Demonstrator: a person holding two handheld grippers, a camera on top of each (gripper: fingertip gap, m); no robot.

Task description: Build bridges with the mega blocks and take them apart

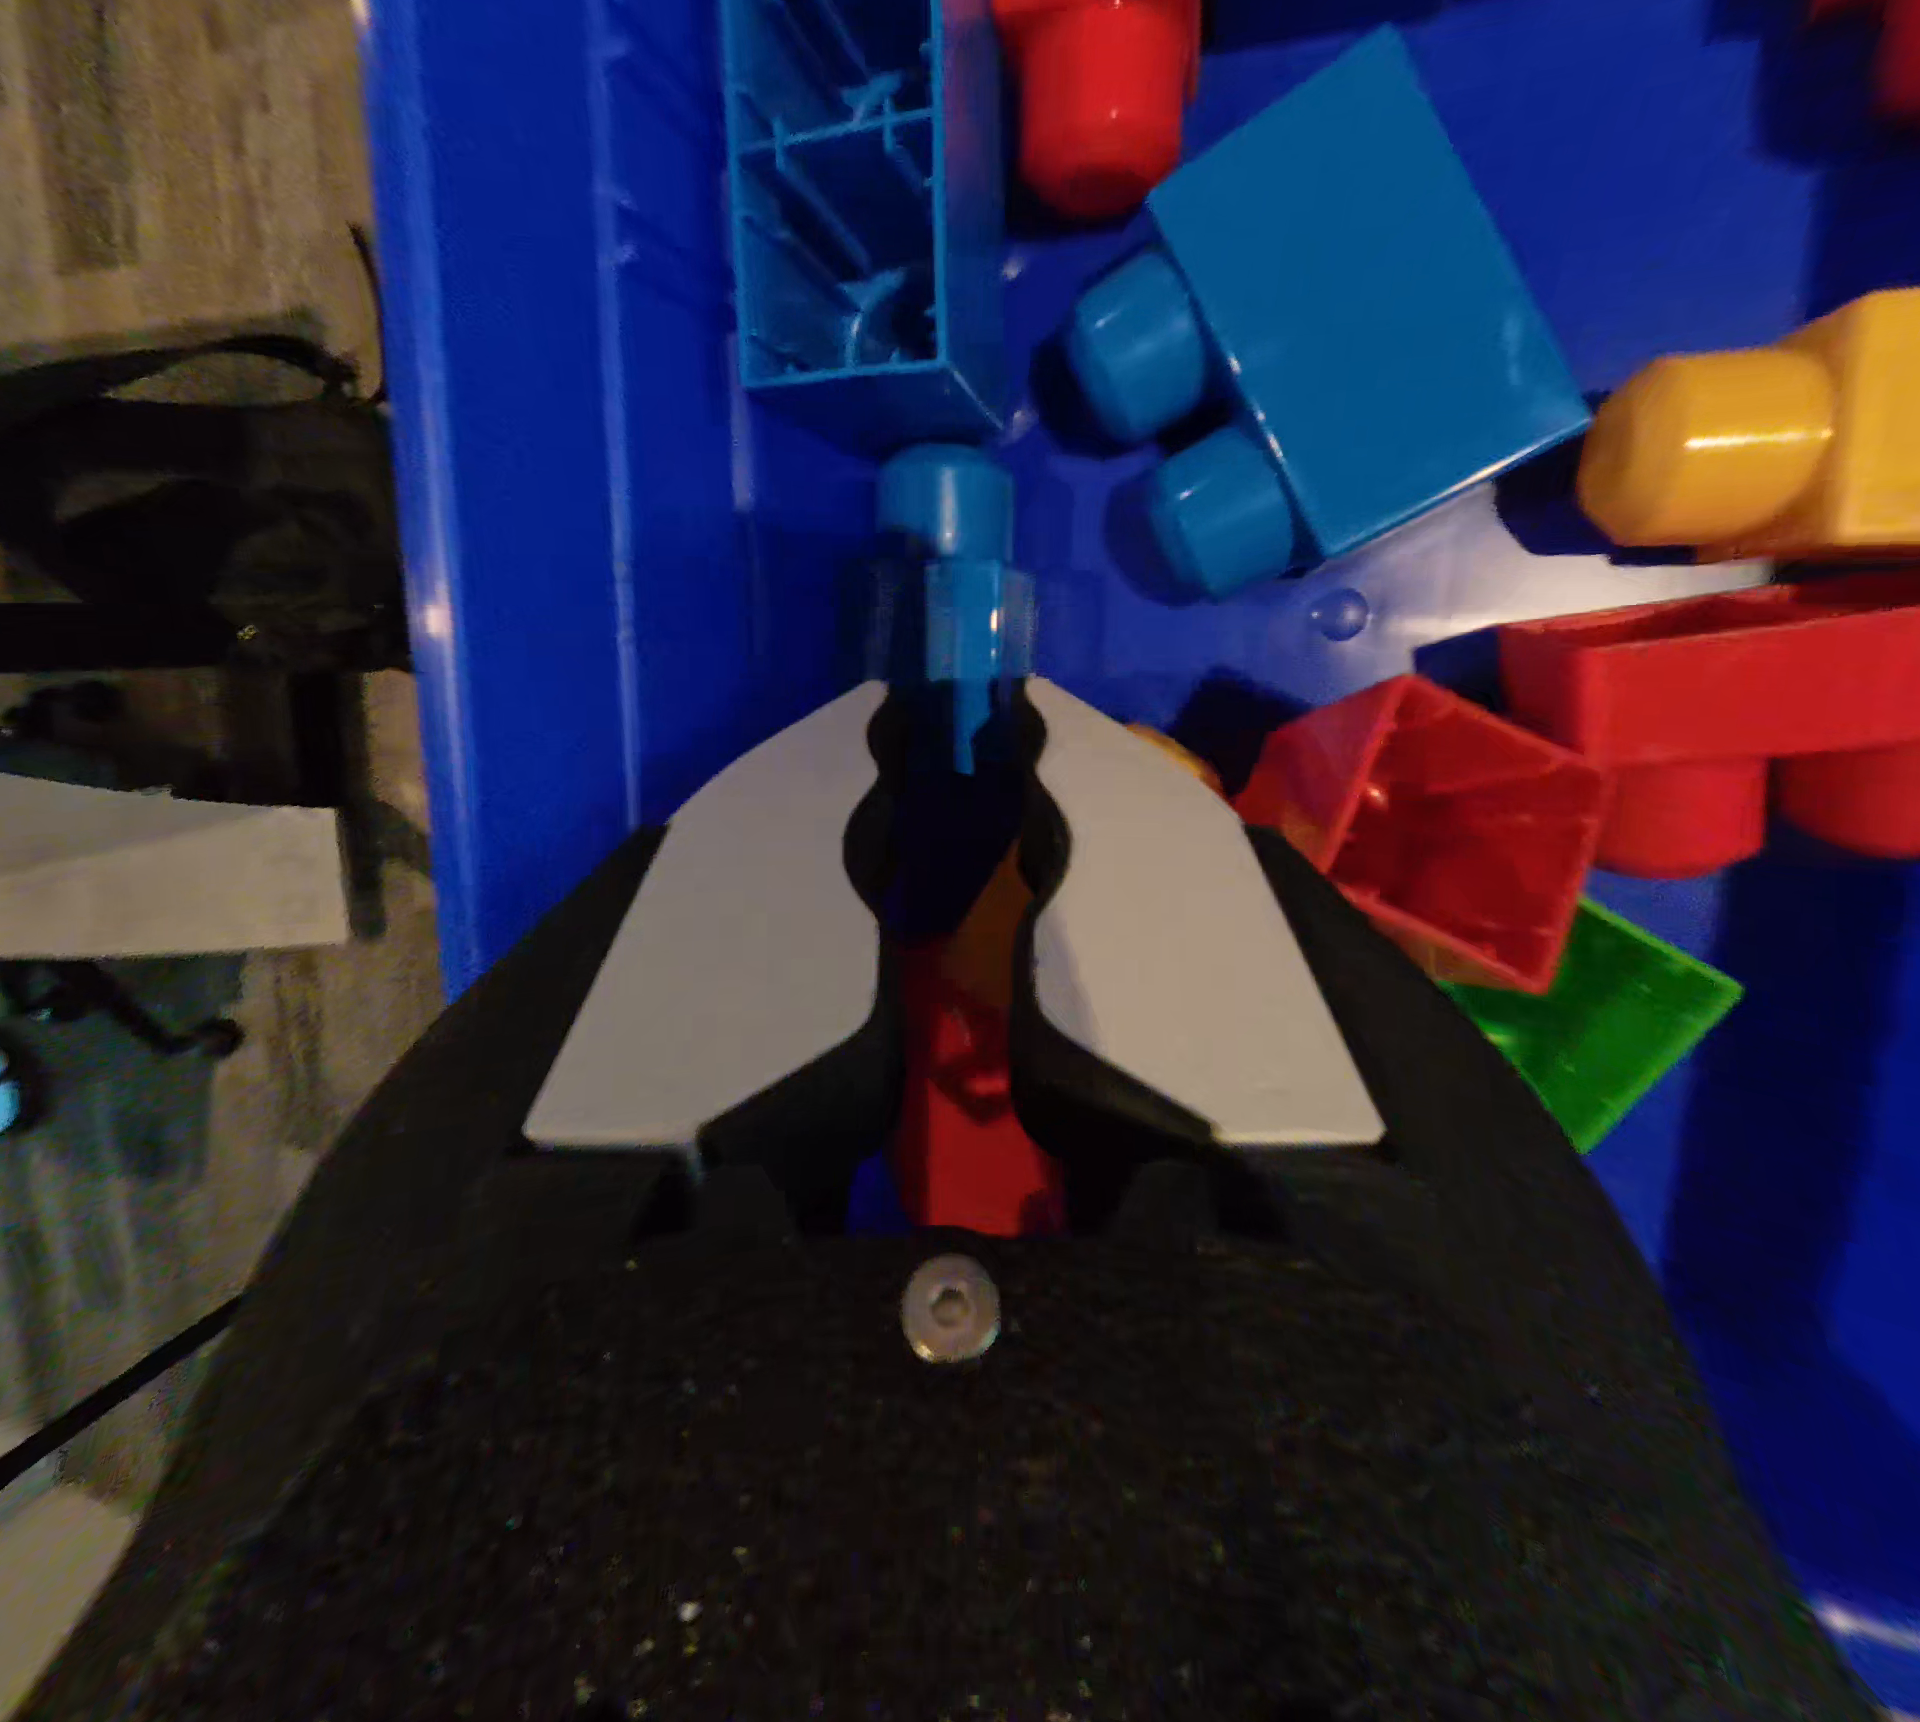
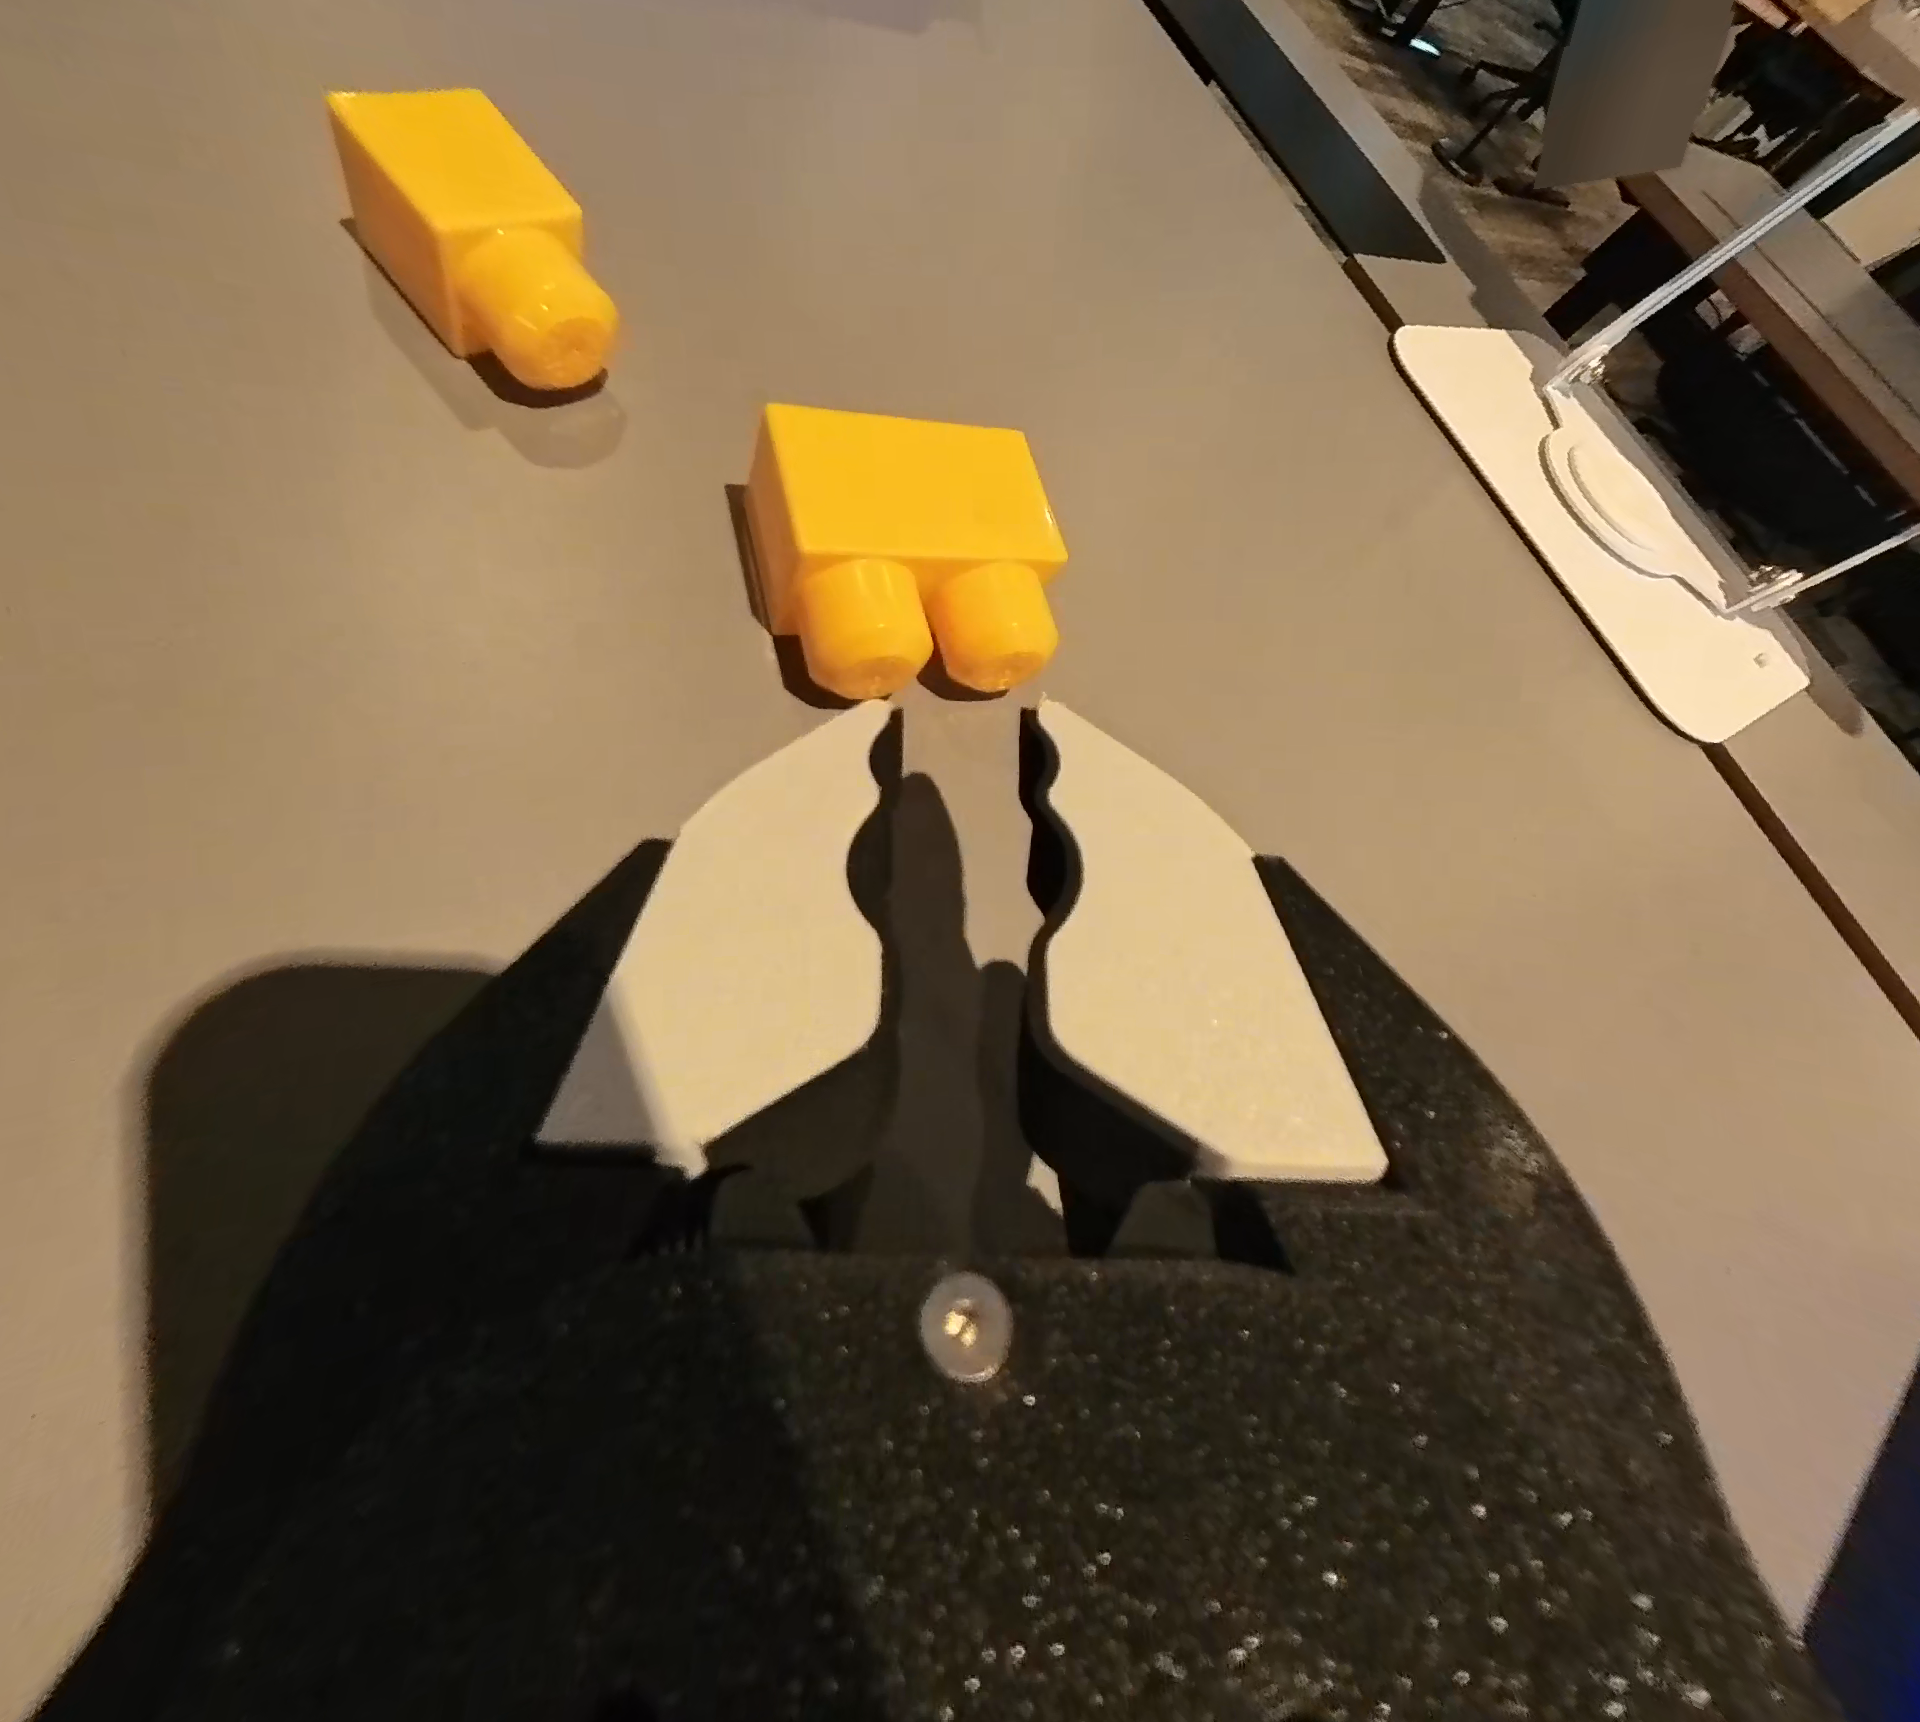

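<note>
Reaching into the blue bin [image 1: 540, 322], the left gripper [image 1: 951, 685] pinches a blue block [image 1: 951, 592], other blocks crowding right; the right gripper [image 2: 961, 711], fingers slightly parted and empty, sits just short of a yellow two-stud block [image 2: 904, 519] on open grey table [image 2: 312, 685].

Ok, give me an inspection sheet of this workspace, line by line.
Surface: grey table, bare apart from two blocks.
Job's things: two yellow blocks lying on their sides on the table; blue bin holding blue, red, yellow and green blocks.
Clutter: white pad with clear stand at the table edge.
Grippers: left claw shut on a blue block over the bin; right claw open, empty, just short of the near yellow block's studs.
Cables: black cable on the floor.
Surroundings: carpet, desks, chairs.
</note>
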